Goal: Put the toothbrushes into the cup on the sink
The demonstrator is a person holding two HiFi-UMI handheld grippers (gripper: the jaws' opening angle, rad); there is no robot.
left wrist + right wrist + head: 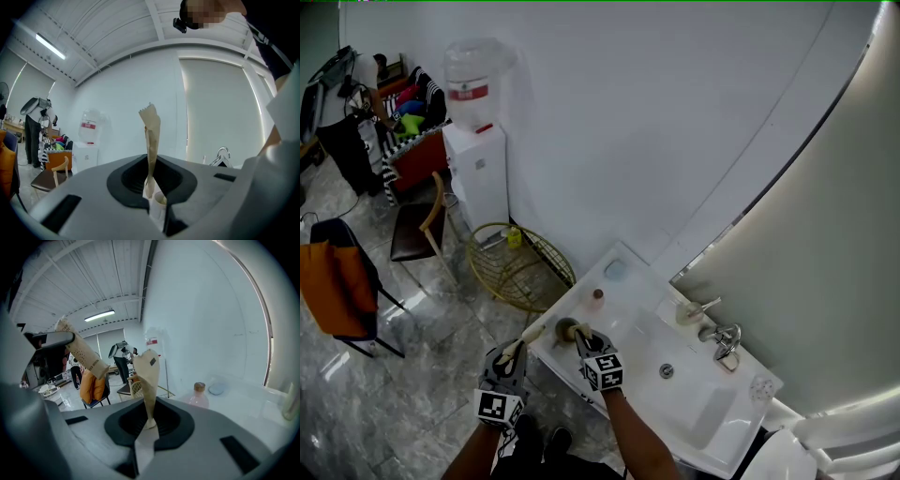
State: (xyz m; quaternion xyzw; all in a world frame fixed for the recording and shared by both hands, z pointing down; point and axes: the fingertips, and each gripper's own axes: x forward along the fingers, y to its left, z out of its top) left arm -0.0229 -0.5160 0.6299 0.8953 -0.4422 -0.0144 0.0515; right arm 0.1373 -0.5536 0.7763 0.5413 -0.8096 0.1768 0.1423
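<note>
A dark round cup [565,328] stands on the near left corner of the white sink [694,412]. My left gripper [517,348] [151,183] is shut on a toothbrush in a tan paper wrapper [532,332] [151,136], just left of the sink's edge. My right gripper [580,335] [147,422] is shut on a second paper-wrapped toothbrush [149,378], right beside the cup. In the right gripper view the left gripper's wrapped toothbrush [80,350] shows at the upper left. The cup itself is hidden in both gripper views.
On the sink's back ledge stand a small cork-topped bottle [597,299] [199,397] and a blue soap dish [615,270]. The faucet [727,343] is at the right, the drain [667,370] mid-basin. A wire basket [520,267], chair [422,225] and water dispenser [478,141] stand left.
</note>
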